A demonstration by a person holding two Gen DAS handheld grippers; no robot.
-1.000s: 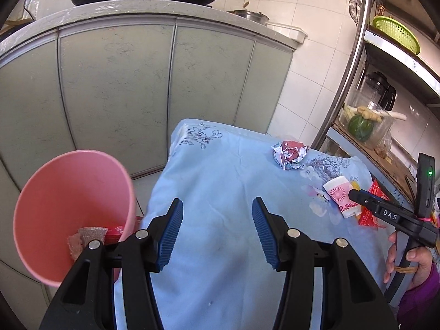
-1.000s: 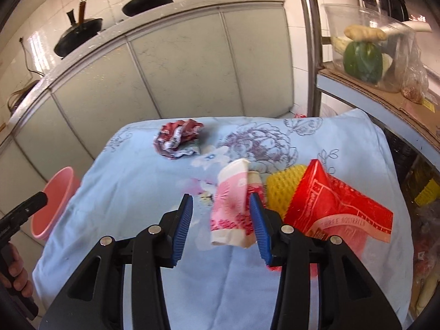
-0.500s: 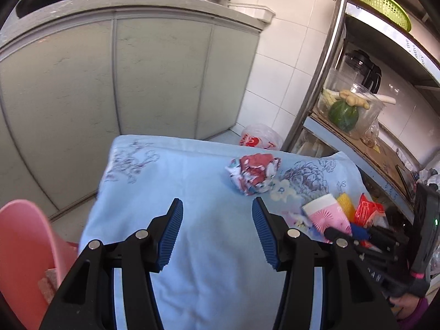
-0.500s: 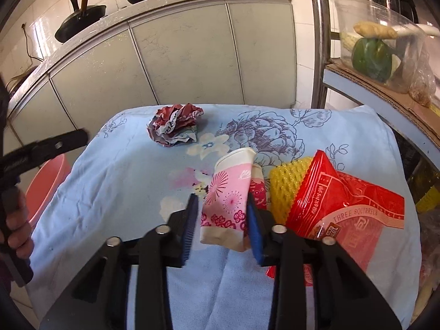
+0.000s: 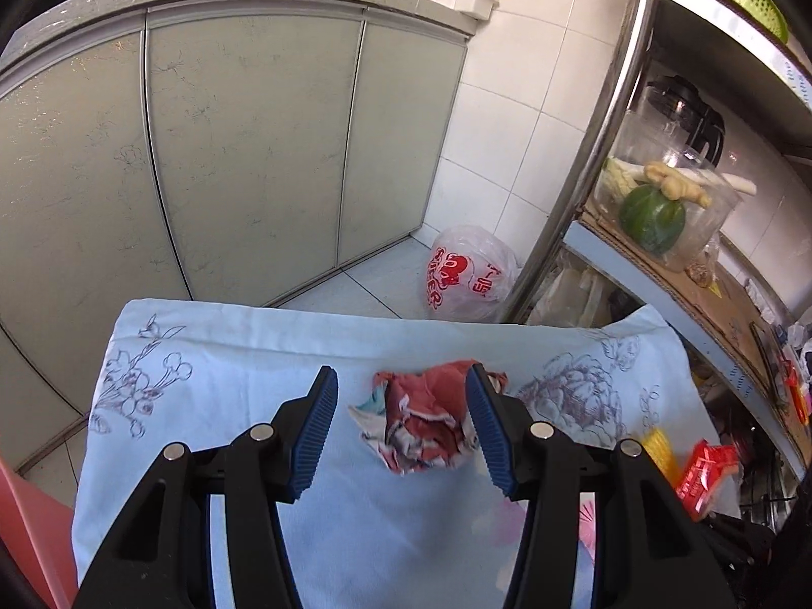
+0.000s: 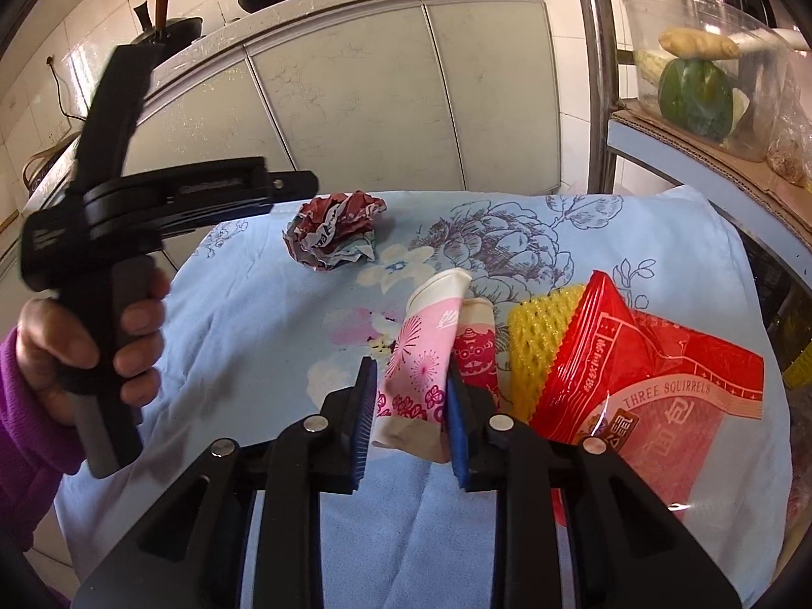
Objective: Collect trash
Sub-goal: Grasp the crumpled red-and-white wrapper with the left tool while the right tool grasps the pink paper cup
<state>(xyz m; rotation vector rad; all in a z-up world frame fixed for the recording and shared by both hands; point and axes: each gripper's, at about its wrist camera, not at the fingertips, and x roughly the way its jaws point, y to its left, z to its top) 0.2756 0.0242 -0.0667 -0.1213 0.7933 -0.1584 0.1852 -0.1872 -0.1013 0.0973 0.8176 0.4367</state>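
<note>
Right claw (image 6: 411, 406) is closing on the pink paper cup (image 6: 424, 350), its blue pads on either side of the flattened cup low on the floral blue cloth covering the table (image 6: 254, 314); pink fireworks and flowers are printed on it, and no writing on it can be read. Tucked just beside it is a red printed cup (image 6: 474, 355), then a yellow foam fruit net (image 6: 540, 340), and over that a red snack bag (image 6: 654, 385) reading "THREE SQUIRRELS" on a gold banner, with Chinese characters below.

Left claw (image 5: 401, 416) stands wide open, gripping nothing, its pads flanking the crumpled red-and-white wrapper (image 5: 424, 426) lying on the cloth; the right pad overlaps the wrapper's edge. A hand (image 6: 86, 350) in a purple sleeve grips that tool's handle.

On the floor beyond sits a white plastic bag (image 5: 469, 274) with red lettering, not clearly legible.
</note>
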